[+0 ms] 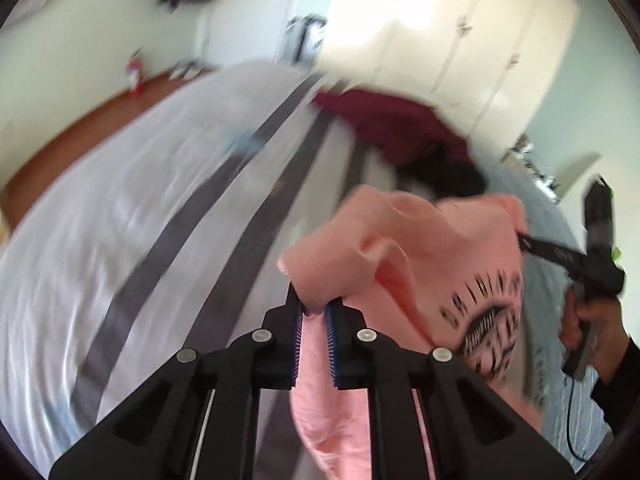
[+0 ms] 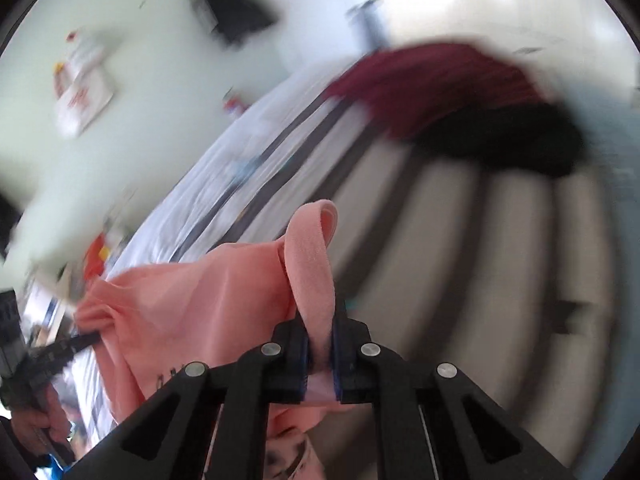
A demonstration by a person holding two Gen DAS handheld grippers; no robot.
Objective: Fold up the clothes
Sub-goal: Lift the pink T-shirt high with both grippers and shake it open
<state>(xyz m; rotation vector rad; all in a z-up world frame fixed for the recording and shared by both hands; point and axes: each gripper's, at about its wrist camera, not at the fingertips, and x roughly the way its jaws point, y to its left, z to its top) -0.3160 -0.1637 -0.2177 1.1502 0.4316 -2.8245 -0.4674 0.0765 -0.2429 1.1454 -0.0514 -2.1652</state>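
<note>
A pink T-shirt (image 1: 436, 264) with a black print hangs lifted above the bed, stretched between both grippers. My left gripper (image 1: 316, 308) is shut on a bunched edge of it, with cloth trailing down between the blue pads. In the same view my right gripper (image 1: 524, 240) grips the shirt's far corner, held by a hand (image 1: 588, 328). In the right wrist view my right gripper (image 2: 320, 320) is shut on a pink hem strip of the T-shirt (image 2: 192, 300). My left gripper (image 2: 90, 338) bites the shirt's other end at the left.
The bed (image 1: 120, 216) has a white sheet with grey stripes. A maroon garment (image 1: 384, 120) and a black garment (image 1: 444, 172) lie at its far end. White wardrobe doors (image 1: 460, 40) stand behind. A red extinguisher (image 1: 135, 76) stands on the floor by the wall.
</note>
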